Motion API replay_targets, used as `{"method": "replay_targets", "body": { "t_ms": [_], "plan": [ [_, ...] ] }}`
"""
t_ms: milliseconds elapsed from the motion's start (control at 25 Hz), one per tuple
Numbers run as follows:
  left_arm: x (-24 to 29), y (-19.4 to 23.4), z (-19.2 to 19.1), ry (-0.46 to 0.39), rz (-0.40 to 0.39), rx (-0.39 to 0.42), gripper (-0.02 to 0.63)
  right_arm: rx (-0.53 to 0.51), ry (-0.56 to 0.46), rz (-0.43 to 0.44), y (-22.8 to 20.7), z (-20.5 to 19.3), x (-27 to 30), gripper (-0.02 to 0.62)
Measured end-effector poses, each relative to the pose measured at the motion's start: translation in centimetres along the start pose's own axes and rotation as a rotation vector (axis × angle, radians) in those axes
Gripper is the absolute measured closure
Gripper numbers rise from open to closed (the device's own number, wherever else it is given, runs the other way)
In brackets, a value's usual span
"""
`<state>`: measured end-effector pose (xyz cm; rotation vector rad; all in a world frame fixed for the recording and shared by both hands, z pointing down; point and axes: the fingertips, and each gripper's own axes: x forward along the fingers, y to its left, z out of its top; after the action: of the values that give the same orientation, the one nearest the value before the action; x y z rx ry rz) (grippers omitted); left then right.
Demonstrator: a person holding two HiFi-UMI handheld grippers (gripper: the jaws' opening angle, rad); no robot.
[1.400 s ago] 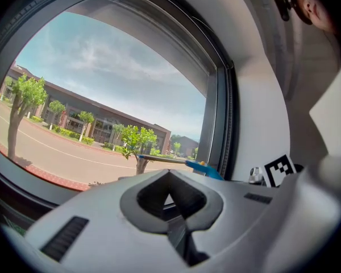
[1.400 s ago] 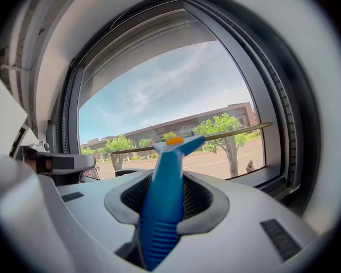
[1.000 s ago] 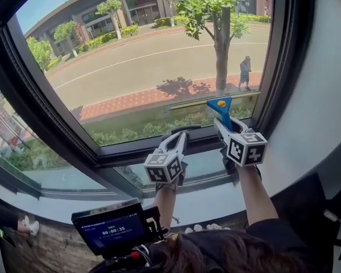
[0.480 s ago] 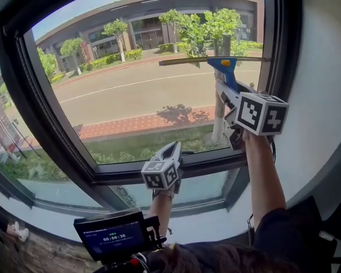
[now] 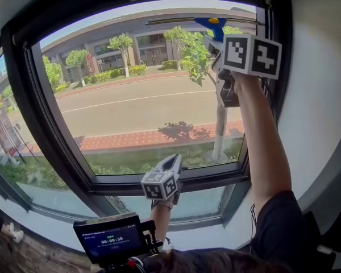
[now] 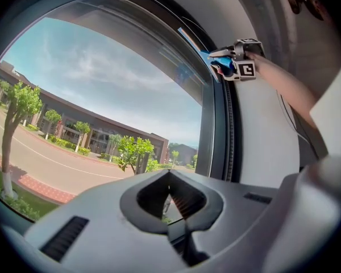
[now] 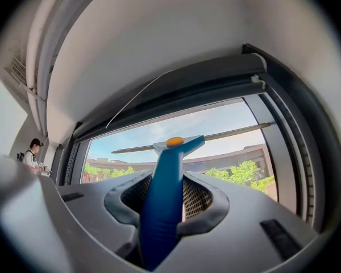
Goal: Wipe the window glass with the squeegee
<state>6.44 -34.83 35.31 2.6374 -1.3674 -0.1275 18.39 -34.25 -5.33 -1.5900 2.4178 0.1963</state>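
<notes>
Up against the top edge of the window glass [image 5: 142, 95], toward its right side, the squeegee [image 5: 182, 19] lies with its blade level just below the upper frame. Its blue handle is pinched between the right tongs [image 5: 217, 43], with the arm stretched high. Whether the rubber edge already meets the glass cannot be told from these views. Beneath the bottom edge of the glass, by the sill, the left tongs [image 5: 171, 162] are pressed together with nothing between them, and they look idle.

The step in hand seems to be the start of a downward stroke. To do it well, the blade should be set flat on the glass along its whole length, with its right end close to the glass's right edge so no strip is missed. Then it should be drawn straight down in one even pull. The handle is narrow and could twist in the pinch, so pressure should be firm but steady, with the wrist keeping the blade level. A later pass toward the left of the glass should overlap this one.
</notes>
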Motion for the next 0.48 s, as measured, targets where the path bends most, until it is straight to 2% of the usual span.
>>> {"method": "replay_targets", "body": {
  "t_ms": [480],
  "plan": [
    [-0.3, 0.7, 0.3, 0.013, 0.013, 0.008, 0.604, -0.026, -0.020, -0.065, -0.7, 5.2, 4.4, 0.463]
  ]
}}
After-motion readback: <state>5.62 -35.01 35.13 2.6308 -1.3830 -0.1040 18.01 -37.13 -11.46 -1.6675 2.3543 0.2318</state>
